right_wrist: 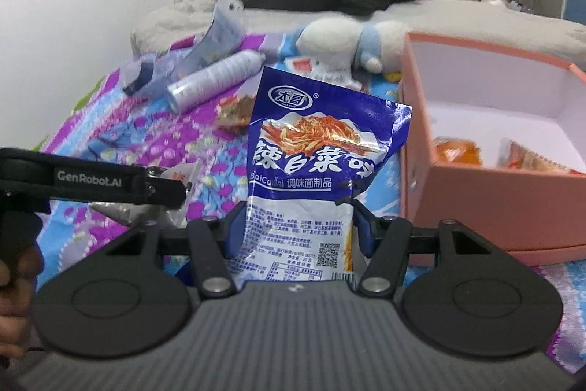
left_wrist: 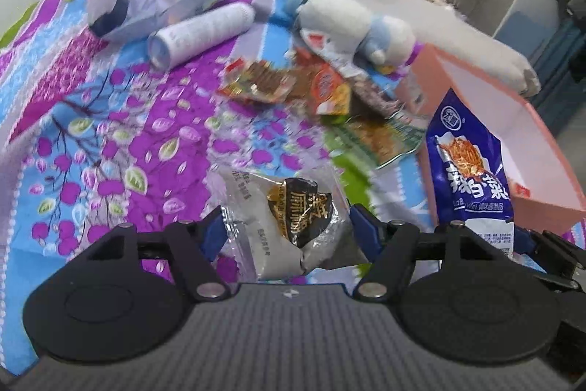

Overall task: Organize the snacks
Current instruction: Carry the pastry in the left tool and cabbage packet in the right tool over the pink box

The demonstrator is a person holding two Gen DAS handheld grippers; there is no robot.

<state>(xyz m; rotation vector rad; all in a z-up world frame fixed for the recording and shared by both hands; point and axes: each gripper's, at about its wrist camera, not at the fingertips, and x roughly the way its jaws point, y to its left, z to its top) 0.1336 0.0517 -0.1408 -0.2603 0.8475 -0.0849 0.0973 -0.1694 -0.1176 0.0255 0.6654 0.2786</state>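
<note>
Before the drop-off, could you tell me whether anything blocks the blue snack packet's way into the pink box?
Nothing visible does. The blue snack packet is held in the right tool, beside the pink box, whose top is open with bare floor showing inside.

Each gripper is matte black plastic. The left gripper (left_wrist: 285, 229) has a ribbed dark grey body at 6 o'clock, flanked by two round black discs at 8 and 4 o'clock. Black link arms run up from silver rivets to blue pads (left_wrist: 360, 226). The right gripper (right_wrist: 296, 226) is built the same, with blue pads (right_wrist: 234, 226). In the right view, white "GenRobot.AI" lettering marks the left gripper's side at 9 o'clock.
</note>
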